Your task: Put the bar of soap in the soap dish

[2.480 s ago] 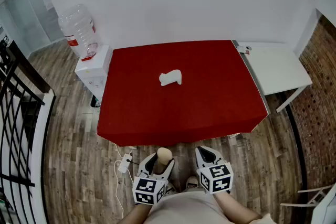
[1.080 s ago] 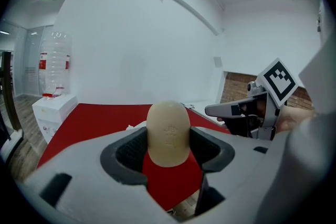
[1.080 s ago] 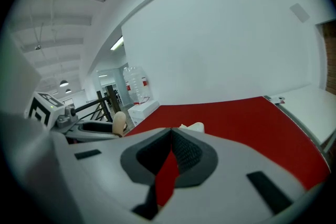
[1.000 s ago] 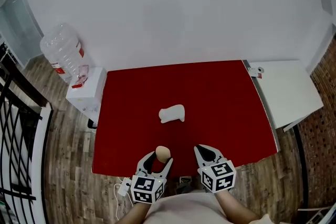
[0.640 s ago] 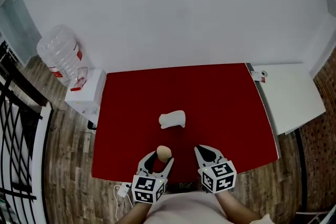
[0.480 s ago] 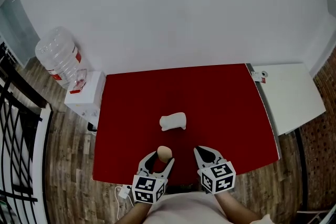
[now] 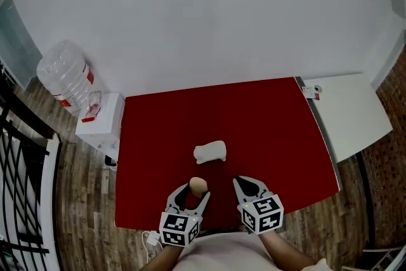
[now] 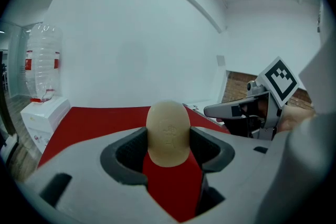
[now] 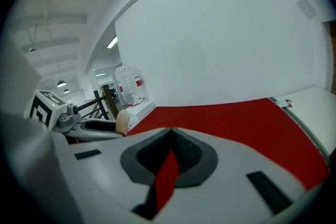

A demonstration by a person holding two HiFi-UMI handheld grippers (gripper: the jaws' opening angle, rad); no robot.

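**Soap pinched in the left gripper, dish empty on the red table**

The left gripper [image 7: 194,193] hovers over the near edge of the red table [image 7: 269,117], its jaws pressed against the two narrow sides of the bar of soap [image 8: 168,132]. The soap is a beige oval bar. In the left gripper view its long axis runs straight up the picture, and its rounded end rises clear of the jaw tips. Its broad face, which carries a faint stamped mark, is turned toward the camera. Whether the bar lies flat along the jaws or tips upward from them cannot be told. In the head view the soap sits at the jaw tips and points away from the person.

The white soap dish [image 7: 210,152] lies on the table just beyond the soap, apart from it, with nothing in it. Its long axis runs roughly across the table, left to right.

The right gripper [image 9: 170,132] is beside the left one, also at the near edge. Its jaws are pressed together at the tips, with nothing between them.

A water bottle [image 7: 62,80] stands off the table's left side, and a white side table [image 7: 346,112] stands to its right.
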